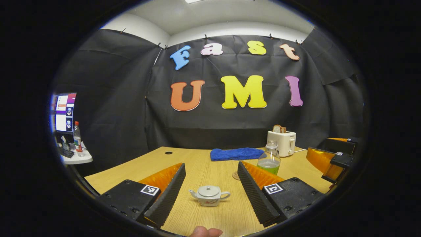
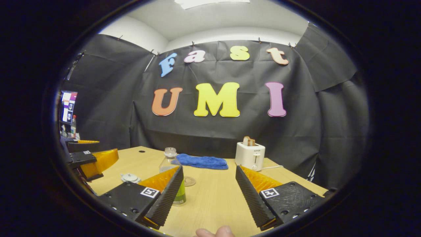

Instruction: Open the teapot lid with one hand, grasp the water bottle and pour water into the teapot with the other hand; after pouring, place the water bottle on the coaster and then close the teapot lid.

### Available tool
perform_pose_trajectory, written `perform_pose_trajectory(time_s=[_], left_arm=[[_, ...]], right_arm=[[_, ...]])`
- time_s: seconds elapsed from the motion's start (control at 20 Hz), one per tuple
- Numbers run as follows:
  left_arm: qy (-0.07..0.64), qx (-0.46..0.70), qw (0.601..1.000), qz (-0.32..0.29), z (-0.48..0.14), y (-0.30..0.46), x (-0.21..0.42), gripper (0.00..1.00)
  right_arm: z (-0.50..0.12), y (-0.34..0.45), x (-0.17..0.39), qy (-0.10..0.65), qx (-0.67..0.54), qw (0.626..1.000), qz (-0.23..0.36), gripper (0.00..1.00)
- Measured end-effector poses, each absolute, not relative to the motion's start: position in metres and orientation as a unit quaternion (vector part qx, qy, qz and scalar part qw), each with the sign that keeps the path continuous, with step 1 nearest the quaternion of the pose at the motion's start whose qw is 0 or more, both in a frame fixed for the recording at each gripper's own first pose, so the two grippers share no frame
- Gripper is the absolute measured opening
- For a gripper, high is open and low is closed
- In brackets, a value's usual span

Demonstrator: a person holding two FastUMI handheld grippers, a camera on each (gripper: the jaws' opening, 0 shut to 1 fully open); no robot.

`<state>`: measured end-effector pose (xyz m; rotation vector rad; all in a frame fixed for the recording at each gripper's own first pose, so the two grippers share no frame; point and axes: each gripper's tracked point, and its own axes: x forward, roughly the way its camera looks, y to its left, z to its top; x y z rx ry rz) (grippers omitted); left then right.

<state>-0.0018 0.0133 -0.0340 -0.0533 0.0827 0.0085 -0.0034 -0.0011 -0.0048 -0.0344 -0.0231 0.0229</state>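
Left gripper view: left gripper (image 1: 210,184) gapes wide over the lidded teapot (image 1: 209,195); water bottle (image 1: 269,160) beyond. Right gripper (image 2: 209,184) spread too, grasping nothing.

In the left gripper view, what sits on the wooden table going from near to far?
Teapot → coaster → water bottle → blue cloth → toaster.
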Motion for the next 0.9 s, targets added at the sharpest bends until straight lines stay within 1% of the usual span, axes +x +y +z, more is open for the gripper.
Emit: perform_pose_trajectory(time_s=[0.3, 0.35, 0.4, 0.45, 0.5, 0.6, 0.65, 0.7, 0.75, 0.8, 0.85, 0.9], left_arm=[[0.093, -0.039, 0.995, -0.003, -0.074, 0.011, 0.012, 1.00], [0.098, -0.039, 0.994, -0.003, -0.078, 0.012, 0.015, 1.00], [0.102, -0.039, 0.994, -0.001, -0.082, 0.012, 0.021, 0.99], [0.107, -0.038, 0.993, 0.003, -0.086, 0.014, 0.026, 0.98], [0.114, -0.035, 0.993, 0.002, -0.091, 0.013, 0.031, 0.93], [0.130, -0.028, 0.991, 0.000, -0.099, 0.012, 0.038, 0.86], [0.134, -0.023, 0.991, 0.001, -0.103, 0.012, 0.044, 0.84], [0.142, -0.018, 0.990, 0.001, -0.106, 0.011, 0.049, 0.77], [0.147, -0.013, 0.989, 0.000, -0.108, 0.010, 0.052, 0.73], [0.156, -0.009, 0.988, -0.002, -0.112, 0.009, 0.056, 0.67], [0.168, -0.007, 0.986, -0.005, -0.119, 0.006, 0.057, 0.64], [0.176, -0.006, 0.984, -0.006, -0.122, 0.006, 0.059, 0.59]], right_arm=[[-0.018, -0.009, -0.005, -0.006, -0.026, 1.000, 0.012, 0.96], [-0.017, -0.012, -0.004, -0.006, -0.025, 1.000, 0.008, 0.97], [-0.017, -0.015, -0.003, -0.006, -0.023, 1.000, 0.006, 0.95], [-0.018, -0.017, -0.002, -0.003, -0.021, 1.000, 0.005, 0.96], [-0.022, -0.018, -0.001, 0.000, -0.018, 1.000, 0.006, 0.95], [-0.026, -0.022, 0.001, 0.008, -0.014, 1.000, 0.006, 0.95], [-0.027, -0.024, 0.002, 0.012, -0.013, 1.000, 0.005, 0.97], [-0.030, -0.026, 0.003, 0.015, -0.013, 1.000, 0.004, 0.97], [-0.032, -0.028, 0.004, 0.018, -0.012, 1.000, 0.003, 0.97], [-0.035, -0.030, 0.005, 0.022, -0.009, 1.000, 0.002, 0.97], [-0.037, -0.032, 0.006, 0.027, -0.005, 1.000, 0.002, 0.95], [-0.039, -0.035, 0.007, 0.030, -0.002, 1.000, 0.000, 0.96]])
